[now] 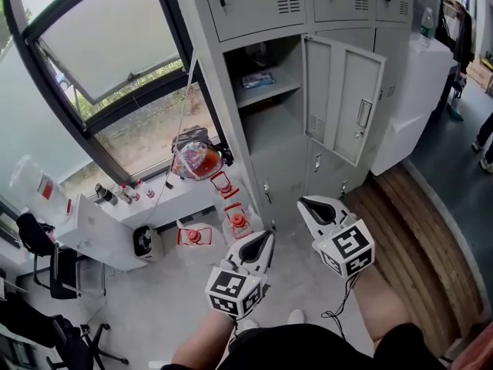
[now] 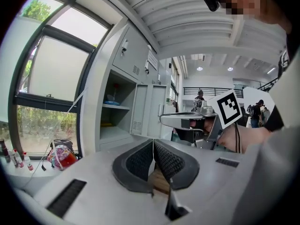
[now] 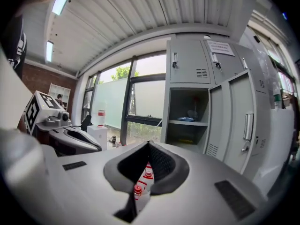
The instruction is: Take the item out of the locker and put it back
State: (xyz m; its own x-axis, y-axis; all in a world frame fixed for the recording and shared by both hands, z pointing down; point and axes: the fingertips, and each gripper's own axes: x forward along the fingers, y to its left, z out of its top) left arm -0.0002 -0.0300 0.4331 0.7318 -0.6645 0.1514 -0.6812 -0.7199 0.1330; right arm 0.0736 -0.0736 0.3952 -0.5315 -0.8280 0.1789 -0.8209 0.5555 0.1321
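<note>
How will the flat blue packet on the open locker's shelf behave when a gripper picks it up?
The blue packet lies low and flat on the shelf, so it probably will not roll or tip. It looks thin, so it is likely light and perhaps floppy.

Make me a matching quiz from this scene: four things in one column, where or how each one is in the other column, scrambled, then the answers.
1 locker door
2 blue item
3 colourful bag
4 right tool

A on the window ledge
B shut, nothing held
C swung open
D on the locker shelf

Pairs: 1-C, 2-D, 3-A, 4-B
</note>
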